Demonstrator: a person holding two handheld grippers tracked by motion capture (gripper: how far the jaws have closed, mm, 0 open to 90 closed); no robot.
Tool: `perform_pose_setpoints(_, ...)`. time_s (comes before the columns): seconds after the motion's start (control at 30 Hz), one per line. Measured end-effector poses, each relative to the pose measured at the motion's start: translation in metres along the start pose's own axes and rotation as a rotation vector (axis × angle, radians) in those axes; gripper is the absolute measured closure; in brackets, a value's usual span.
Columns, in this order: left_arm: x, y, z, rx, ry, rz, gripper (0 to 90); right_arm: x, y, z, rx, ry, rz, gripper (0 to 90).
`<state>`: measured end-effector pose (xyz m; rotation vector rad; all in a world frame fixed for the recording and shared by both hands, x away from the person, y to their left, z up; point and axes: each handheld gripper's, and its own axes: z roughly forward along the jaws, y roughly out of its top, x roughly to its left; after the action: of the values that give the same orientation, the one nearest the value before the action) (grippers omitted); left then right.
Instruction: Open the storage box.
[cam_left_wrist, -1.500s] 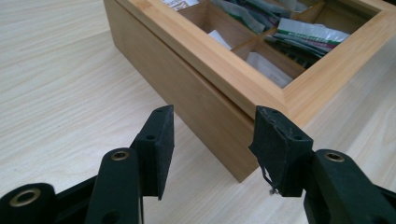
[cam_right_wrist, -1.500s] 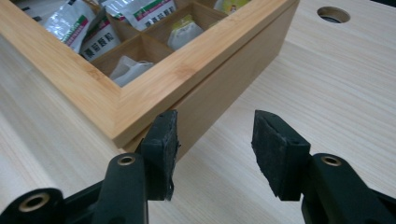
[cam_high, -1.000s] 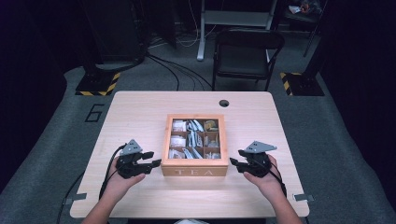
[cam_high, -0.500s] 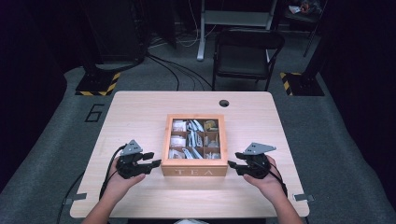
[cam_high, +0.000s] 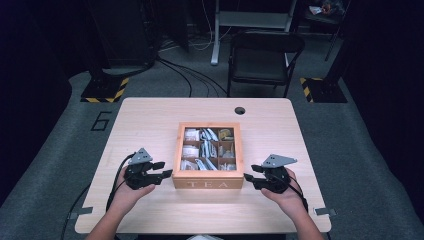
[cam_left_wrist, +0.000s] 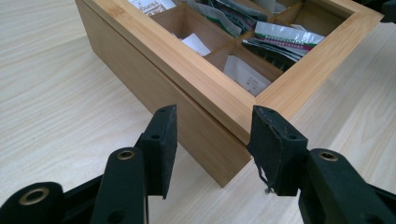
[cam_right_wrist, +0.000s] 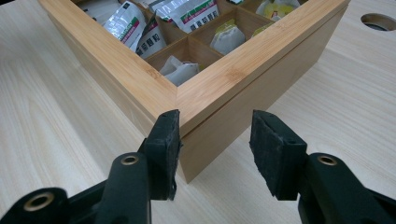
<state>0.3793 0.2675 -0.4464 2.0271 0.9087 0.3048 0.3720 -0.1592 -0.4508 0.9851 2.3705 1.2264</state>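
Observation:
A wooden tea box (cam_high: 207, 184) with "TEA" on its front wall sits open-topped in the middle of the table, and its compartments hold several tea bags (cam_high: 202, 150). My left gripper (cam_high: 165, 169) is held at the box's front left corner. In the left gripper view it (cam_left_wrist: 215, 149) stands open, with the box's corner (cam_left_wrist: 224, 158) between the pads. My right gripper (cam_high: 250, 173) is at the front right corner. In the right gripper view it (cam_right_wrist: 212, 149) is open too, astride the box's corner (cam_right_wrist: 205, 140), with one pad (cam_right_wrist: 163, 140) against the wood.
The light wooden table (cam_high: 150, 120) has a round cable hole (cam_high: 240, 110) behind the box, also visible in the right gripper view (cam_right_wrist: 378, 21). A black chair (cam_high: 265, 60) stands beyond the far edge. Cables trail off the near left edge.

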Motion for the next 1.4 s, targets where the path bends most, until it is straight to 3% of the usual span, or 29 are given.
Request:
perform_pose_setpoints(0.17, 0.001, 0.002, 0.003, -0.008, -0.001, -0.016, 51.4, 0.001, -0.002, -0.001, -0.001, 0.010, 0.012, 51.5)
perform_pose_setpoints(0.23, 0.003, 0.003, 0.003, -0.017, -0.014, -0.028, 51.1, 0.004, -0.004, 0.000, -0.002, 0.039, 0.000, 51.2)
perform_pose_setpoints(0.53, 0.002, 0.005, 0.007, -0.010, -0.031, -0.016, 50.3, 0.014, -0.009, 0.012, 0.050, 0.043, -0.047, 54.1)
perform_pose_setpoints(0.87, -0.001, 0.004, 0.008, -0.016, -0.043, -0.013, 49.0, 0.014, -0.009, 0.018, 0.029, 0.048, -0.026, 59.9)
perform_pose_setpoints(1.4, -0.012, 0.005, -0.001, -0.027, -0.058, 0.023, 45.7, 0.011, 0.000, 0.015, 0.027, 0.063, -0.015, 59.7)
